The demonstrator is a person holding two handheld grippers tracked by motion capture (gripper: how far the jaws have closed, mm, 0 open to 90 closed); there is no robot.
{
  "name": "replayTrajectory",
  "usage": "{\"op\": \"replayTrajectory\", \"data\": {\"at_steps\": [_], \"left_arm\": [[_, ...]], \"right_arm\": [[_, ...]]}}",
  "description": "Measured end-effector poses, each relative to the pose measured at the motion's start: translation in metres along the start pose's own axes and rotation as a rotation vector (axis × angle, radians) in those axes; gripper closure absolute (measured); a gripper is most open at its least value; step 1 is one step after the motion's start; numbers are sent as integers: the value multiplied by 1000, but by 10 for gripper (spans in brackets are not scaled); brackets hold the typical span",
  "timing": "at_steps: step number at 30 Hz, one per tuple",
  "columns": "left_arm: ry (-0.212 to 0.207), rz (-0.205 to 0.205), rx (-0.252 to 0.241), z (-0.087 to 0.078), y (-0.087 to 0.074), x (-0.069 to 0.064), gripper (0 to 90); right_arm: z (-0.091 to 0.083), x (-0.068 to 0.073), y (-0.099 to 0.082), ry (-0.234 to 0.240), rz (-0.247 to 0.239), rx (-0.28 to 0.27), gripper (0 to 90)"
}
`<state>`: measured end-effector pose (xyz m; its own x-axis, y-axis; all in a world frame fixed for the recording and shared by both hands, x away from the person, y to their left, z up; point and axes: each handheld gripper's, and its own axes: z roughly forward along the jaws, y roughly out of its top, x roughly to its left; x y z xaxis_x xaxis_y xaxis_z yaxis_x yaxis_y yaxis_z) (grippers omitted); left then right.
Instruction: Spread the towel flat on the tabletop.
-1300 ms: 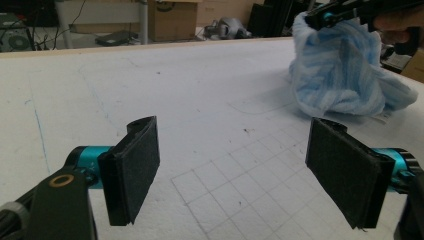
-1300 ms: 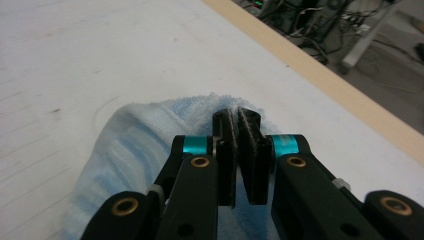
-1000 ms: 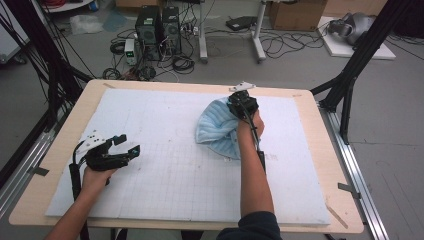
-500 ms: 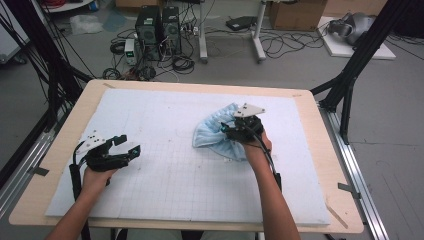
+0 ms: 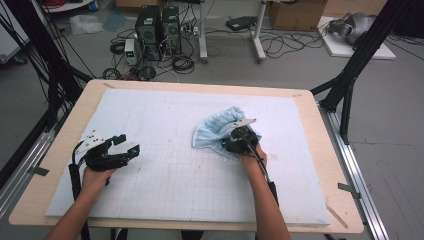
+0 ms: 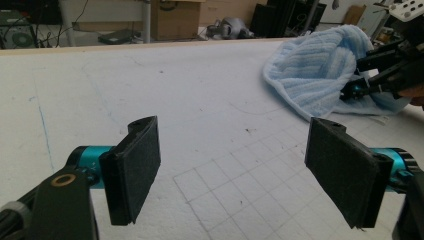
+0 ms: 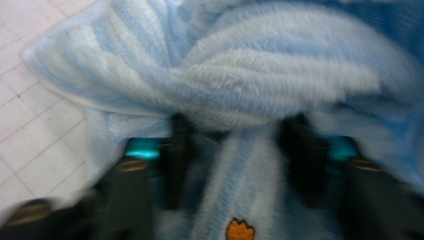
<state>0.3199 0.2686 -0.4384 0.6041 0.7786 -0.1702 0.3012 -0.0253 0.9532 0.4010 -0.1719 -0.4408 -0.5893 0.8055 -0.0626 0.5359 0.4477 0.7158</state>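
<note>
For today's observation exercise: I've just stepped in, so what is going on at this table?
A person at a white gridded mat works a light blue striped towel with two hand-held grippers. The right gripper is down on the bunched towel, its jaws just closing with towel fabric between them; the blurred right gripper view does not show whether the pads press yet. The left gripper rests apart at the mat's left side, jaws wide open, nothing between them.

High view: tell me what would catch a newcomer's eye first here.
The crumpled light blue towel stands out, bunched right of centre on the white gridded mat. The right hand-held gripper is pushed into its near edge, jaws just closing with towel between them. The left hand-held gripper sits wide open over bare mat at the left.
</note>
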Motion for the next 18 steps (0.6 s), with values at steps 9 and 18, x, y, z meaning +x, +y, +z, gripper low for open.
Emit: {"op": "replayTrajectory", "data": {"at_steps": [9,18], "left_arm": [[7,-4,-2,-2,0,2,226],[15,-7,-7,-3,1,4,226]], "right_arm": [[-10,21,2,170,24,-6,797],[-11,71,15,430,-9,-57,798]]}}
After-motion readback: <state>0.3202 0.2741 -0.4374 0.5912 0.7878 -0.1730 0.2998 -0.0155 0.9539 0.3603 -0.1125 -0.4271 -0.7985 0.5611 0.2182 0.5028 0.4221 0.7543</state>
